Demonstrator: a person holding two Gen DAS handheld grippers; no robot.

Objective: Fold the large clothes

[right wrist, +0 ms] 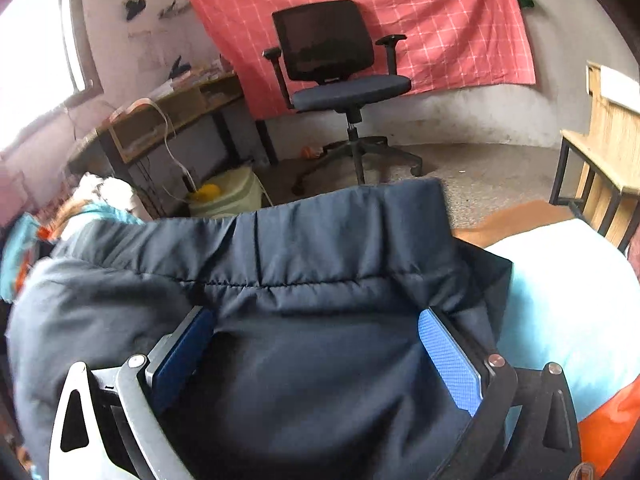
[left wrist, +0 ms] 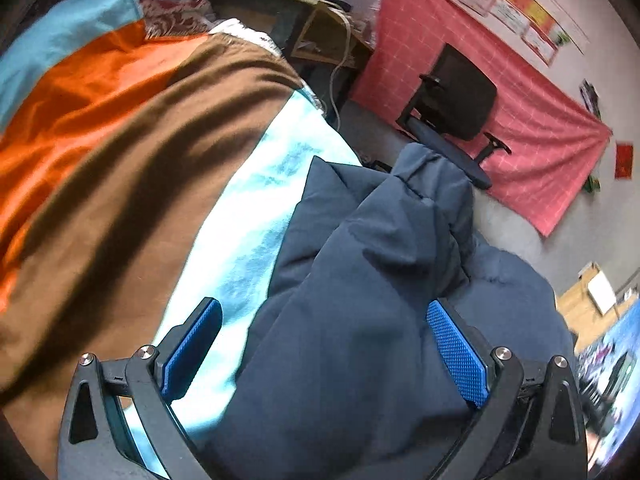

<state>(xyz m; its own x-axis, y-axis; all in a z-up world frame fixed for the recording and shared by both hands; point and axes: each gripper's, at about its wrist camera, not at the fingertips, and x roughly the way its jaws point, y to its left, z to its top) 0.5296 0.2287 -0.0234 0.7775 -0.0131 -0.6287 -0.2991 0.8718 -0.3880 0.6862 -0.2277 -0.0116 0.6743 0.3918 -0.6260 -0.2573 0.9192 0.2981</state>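
— Two grippers, both wide open, holding nothing: our left gripper point(left wrist: 324, 348) and right gripper point(right wrist: 318, 354). Where's the jacket point(right wrist: 304, 280)?
— Bunched on the bed point(left wrist: 240, 216), between our fingers.
— We're starting a fold, probably. Next, pinch an edge.

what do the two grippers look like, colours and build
The left gripper has dark grey linkage arms with silver bolts and blue diamond-textured pads on its jaws. The right gripper has the same blue pads, with a pale left arm and a black right one.
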